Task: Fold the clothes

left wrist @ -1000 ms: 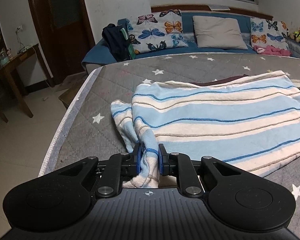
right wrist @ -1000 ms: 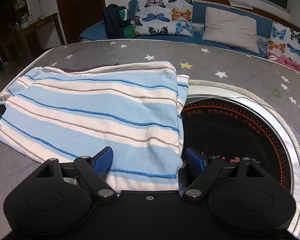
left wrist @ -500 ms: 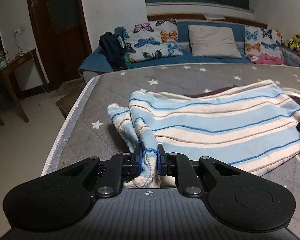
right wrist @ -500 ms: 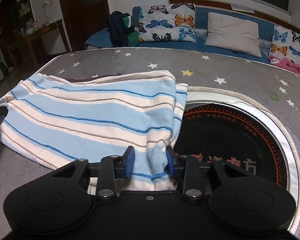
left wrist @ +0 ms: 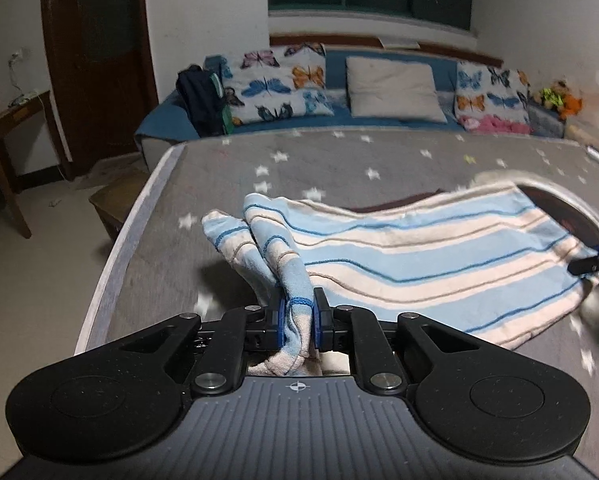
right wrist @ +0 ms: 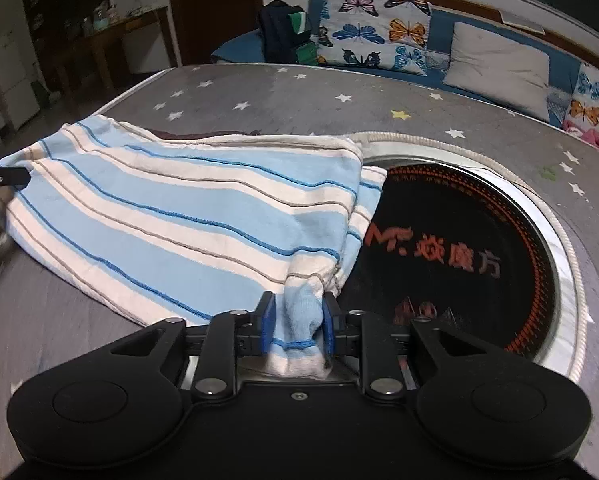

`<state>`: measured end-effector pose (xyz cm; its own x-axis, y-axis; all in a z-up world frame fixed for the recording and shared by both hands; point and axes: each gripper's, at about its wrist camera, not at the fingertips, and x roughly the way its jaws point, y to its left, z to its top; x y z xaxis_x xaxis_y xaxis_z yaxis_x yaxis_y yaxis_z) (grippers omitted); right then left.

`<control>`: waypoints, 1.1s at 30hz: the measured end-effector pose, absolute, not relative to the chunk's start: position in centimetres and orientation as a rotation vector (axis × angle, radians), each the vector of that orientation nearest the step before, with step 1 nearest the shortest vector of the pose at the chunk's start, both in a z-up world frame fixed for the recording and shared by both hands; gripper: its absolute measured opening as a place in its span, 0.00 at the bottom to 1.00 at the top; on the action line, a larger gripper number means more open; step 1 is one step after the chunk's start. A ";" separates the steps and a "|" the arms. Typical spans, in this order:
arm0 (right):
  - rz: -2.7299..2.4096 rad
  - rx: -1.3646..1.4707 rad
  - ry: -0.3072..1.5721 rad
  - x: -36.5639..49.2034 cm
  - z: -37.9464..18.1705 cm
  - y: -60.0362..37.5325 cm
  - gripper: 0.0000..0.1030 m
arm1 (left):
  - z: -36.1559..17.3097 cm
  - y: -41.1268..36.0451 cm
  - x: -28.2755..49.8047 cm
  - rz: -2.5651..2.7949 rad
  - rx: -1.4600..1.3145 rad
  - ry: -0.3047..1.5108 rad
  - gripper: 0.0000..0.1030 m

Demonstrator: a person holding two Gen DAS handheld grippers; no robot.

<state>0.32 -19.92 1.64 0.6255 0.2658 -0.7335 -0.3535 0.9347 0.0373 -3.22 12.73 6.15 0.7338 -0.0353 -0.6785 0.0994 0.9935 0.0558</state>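
A blue and white striped garment lies across the grey star-patterned table; it also shows in the right wrist view. My left gripper is shut on its near left corner, lifted a little. My right gripper is shut on its near right corner beside the black round hob. Each gripper shows at the edge of the other's view. A dark garment peeks out under the far edge.
The table's left edge drops to a tiled floor with a low stool. A blue sofa with butterfly pillows and a dark bag stands behind. A wooden side table is at far left.
My right gripper has closed on the garment's right corner; it was open a second ago. Both grippers have risen and pulled back, lifting the near edge.
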 end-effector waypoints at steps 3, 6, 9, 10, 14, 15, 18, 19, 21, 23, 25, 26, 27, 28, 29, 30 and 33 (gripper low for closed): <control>0.328 -0.140 0.813 0.2 2.0 -20.3 0.47 | 6.4 13.0 -4.3 -0.087 0.087 0.755 0.19; 0.321 -0.142 0.801 1.3 2.5 -20.2 0.58 | 6.8 12.3 -3.5 -0.062 0.104 0.773 0.22; 0.317 -0.140 0.790 2.6 3.0 -20.0 0.67 | 7.4 12.0 -3.0 -0.042 0.146 0.757 0.30; 0.316 -0.139 0.786 3.0 3.2 -20.0 0.72 | 7.6 12.0 -2.6 -0.038 0.158 0.754 0.35; 0.311 -0.136 0.770 4.7 3.9 -19.7 0.73 | 7.7 11.7 -0.2 -0.021 0.195 0.764 0.37; 0.310 -0.135 0.766 5.2 4.1 -19.6 0.74 | 7.6 11.7 0.3 -0.020 0.199 0.771 0.37; 0.307 -0.133 0.754 6.5 4.6 -19.4 0.75 | 7.0 11.7 1.6 -0.016 0.212 0.793 0.39; 0.305 -0.133 0.756 6.6 4.3 -19.2 0.75 | 6.8 11.7 2.1 -0.015 0.216 0.800 0.40; 0.301 -0.132 0.769 7.3 3.7 -18.8 0.75 | 6.5 11.7 3.0 -0.013 0.224 0.814 0.42; 0.302 -0.123 0.781 8.0 3.2 -18.7 0.75 | 6.1 11.7 3.9 -0.010 0.233 0.828 0.42; 0.301 -0.114 0.789 8.6 2.8 -18.5 0.75 | 5.8 11.7 4.8 -0.008 0.241 0.842 0.42; 0.303 -0.110 0.793 8.9 2.6 -18.5 0.75 | 5.6 11.7 5.3 -0.007 0.245 0.849 0.42; 0.305 -0.109 0.796 9.2 2.4 -18.4 0.75 | 5.4 11.7 5.7 -0.006 0.250 0.856 0.42; 0.306 -0.112 0.800 9.4 2.2 -18.3 0.75 | 5.2 11.7 6.2 -0.005 0.254 0.863 0.42; 0.307 -0.114 0.803 9.6 2.0 -18.2 0.75 | 5.0 11.7 6.6 -0.003 0.258 0.870 0.41; 0.308 -0.115 0.807 9.8 1.9 -18.1 0.75 | 4.8 11.7 7.1 -0.002 0.262 0.877 0.41; 0.312 -0.115 0.818 9.9 1.5 -18.0 0.75 | 4.3 11.6 8.0 -0.008 0.260 0.887 0.31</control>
<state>9.91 -18.00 1.53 0.6410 0.2286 -0.7327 -0.3168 0.9483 0.0187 8.05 11.55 4.27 0.6342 0.1006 -0.7666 0.1137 0.9686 0.2212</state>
